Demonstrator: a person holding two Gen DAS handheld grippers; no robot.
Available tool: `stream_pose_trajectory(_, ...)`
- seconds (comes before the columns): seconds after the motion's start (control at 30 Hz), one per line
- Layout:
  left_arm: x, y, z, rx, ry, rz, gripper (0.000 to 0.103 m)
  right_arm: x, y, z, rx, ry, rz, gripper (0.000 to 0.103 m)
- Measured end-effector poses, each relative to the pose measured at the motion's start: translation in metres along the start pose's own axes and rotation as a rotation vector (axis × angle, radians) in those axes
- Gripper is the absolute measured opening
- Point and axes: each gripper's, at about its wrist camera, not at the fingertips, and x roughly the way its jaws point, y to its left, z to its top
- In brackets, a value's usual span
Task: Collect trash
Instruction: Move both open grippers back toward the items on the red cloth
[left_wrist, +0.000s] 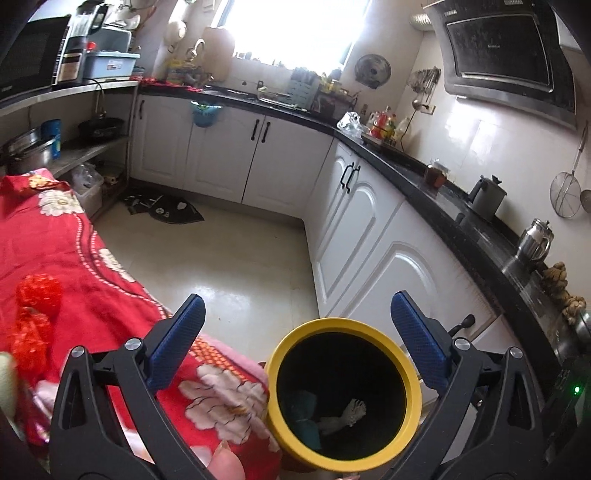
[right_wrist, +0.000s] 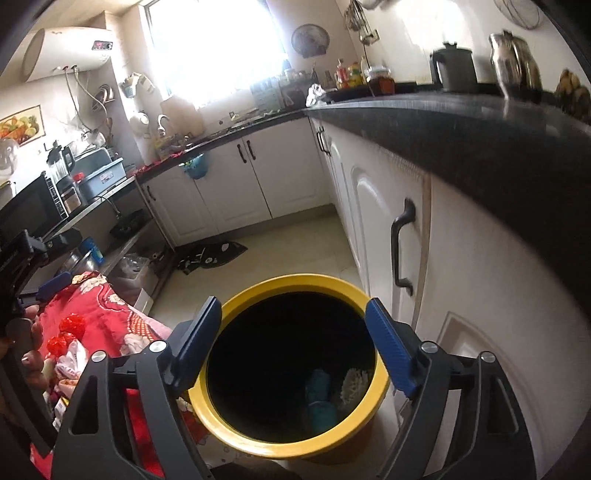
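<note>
I see both claws spread and empty: the right gripper (right_wrist: 293, 332) hangs over the yellow bin (right_wrist: 291, 439) at lower centre; red wrappers (left_wrist: 35, 317) lie far left, nearer my left gripper (left_wrist: 297, 332).

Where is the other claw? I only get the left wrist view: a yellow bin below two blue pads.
Observer: The right claw hangs open directly above the yellow bin, with nothing between its pads.
Operator: Is any trash outside the bin?
Observer: It looks so. What seem to be crumpled white-and-pink wrappers lie on the red blanket.
Operator: Anything on the wall that I'm missing?
Observer: A white water heater is mounted high up, with a fruit picture lower down on the same wall.
</note>
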Motion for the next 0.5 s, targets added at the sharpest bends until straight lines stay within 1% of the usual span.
stream_pose_trajectory(0.13,-0.018,0.007,-0.002,-0.007,-0.008,0.006,0.092,-0.018,0.011,0.005,-0.028,-0.039,-0.007,0.083)
stream_pose_trajectory(0.27,-0.038,0.017,-0.003,-0.012,-0.03,0.015,0.092,-0.034,0.023,0.009,-0.052,-0.067,0.006,0.085)
stream_pose_trajectory(0.5,-0.076,0.031,-0.003,-0.011,-0.085,0.035,0.092,-0.057,0.054,0.011,-0.097,-0.095,0.06,0.088)
